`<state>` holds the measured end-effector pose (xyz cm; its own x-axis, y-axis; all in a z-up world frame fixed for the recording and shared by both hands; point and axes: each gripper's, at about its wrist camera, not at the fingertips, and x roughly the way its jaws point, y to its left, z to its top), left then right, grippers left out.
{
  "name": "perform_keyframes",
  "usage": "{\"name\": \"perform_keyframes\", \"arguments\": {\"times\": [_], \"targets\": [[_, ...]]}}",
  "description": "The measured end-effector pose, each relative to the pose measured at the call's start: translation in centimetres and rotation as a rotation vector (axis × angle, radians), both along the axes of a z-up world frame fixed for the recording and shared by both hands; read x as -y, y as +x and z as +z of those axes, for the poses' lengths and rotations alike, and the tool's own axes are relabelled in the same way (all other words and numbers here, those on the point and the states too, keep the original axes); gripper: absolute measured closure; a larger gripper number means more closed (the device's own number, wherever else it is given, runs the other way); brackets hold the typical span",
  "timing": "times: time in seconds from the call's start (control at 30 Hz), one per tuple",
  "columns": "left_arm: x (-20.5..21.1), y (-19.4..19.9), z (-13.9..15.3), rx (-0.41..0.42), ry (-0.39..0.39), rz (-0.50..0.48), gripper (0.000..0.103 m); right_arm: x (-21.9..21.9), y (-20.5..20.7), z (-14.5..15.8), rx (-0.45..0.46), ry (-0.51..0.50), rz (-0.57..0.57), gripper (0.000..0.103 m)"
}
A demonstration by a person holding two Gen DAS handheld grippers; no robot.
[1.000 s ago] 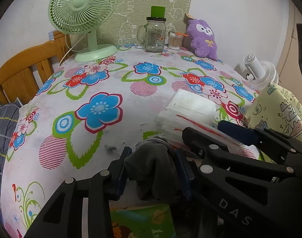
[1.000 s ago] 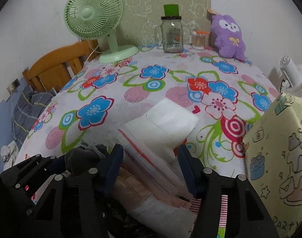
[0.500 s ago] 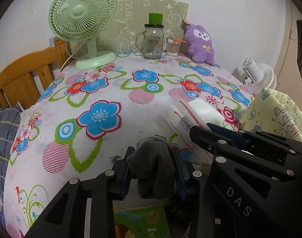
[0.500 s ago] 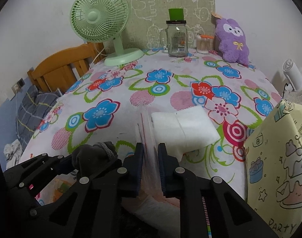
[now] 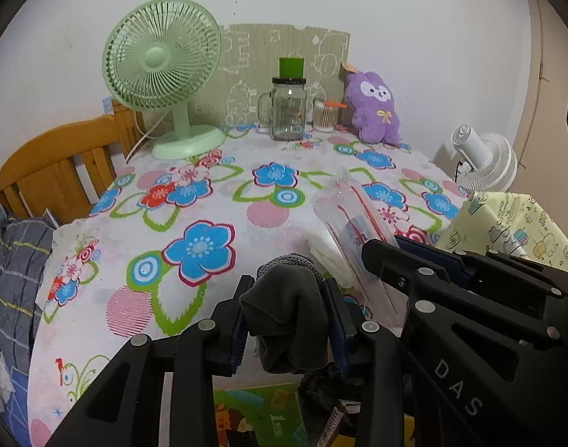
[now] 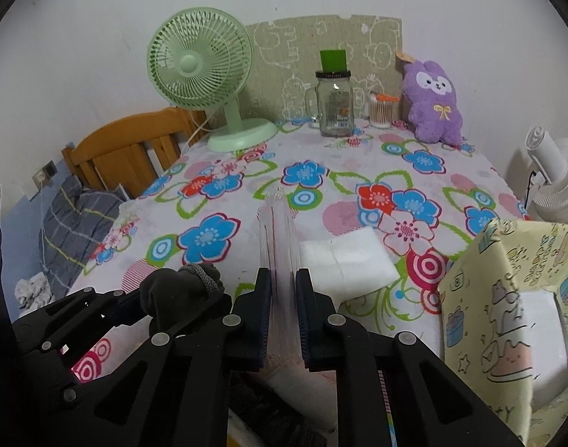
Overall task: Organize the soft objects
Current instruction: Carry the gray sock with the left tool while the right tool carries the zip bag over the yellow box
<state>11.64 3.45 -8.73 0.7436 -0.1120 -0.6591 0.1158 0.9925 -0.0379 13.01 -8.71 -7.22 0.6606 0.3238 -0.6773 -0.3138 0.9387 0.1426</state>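
Observation:
My left gripper (image 5: 285, 298) is shut on a dark grey sock (image 5: 284, 305), bunched between its pads and hanging below them at the table's near edge. That sock (image 6: 183, 290) shows at lower left in the right wrist view. My right gripper (image 6: 284, 287) is shut on a clear zip bag (image 6: 278, 231) with a red seal line, which stands up on edge from the pads. The same zip bag (image 5: 352, 219) slants up beside the left gripper. A folded white cloth (image 6: 345, 260) lies flat on the floral tablecloth (image 6: 358, 171), just right of the bag.
A green desk fan (image 6: 202, 63), glass jar (image 6: 334, 106), cotton-swab cup (image 6: 380, 111) and purple plush (image 6: 434, 104) line the far edge. A yellow gift bag (image 6: 507, 320) stands at right, a white fan (image 6: 555, 178) behind it. A wooden chair (image 6: 131, 152) is at left.
The right gripper's jaws closed on the clear zip bag and lifted it up on edge. Both grippers rose from the table edge; the left kept the sock. The white cloth stayed down.

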Motion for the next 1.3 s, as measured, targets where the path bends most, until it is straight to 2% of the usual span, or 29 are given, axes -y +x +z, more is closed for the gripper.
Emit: {"name": "perform_keyframes", "arguments": {"times": [0.67, 1.3], "targets": [[2.0, -2.5, 4.3, 0.096, 0.007, 0.006, 0.066, 2.3, -2.9, 5.0, 0.09, 0.001, -0.042, 0.087], [5.9, -4.8, 6.7, 0.144, 0.023, 0.007, 0.066, 6.6, -5.1, 7.8, 0.138, 0.018, -0.069, 0.087]]}}
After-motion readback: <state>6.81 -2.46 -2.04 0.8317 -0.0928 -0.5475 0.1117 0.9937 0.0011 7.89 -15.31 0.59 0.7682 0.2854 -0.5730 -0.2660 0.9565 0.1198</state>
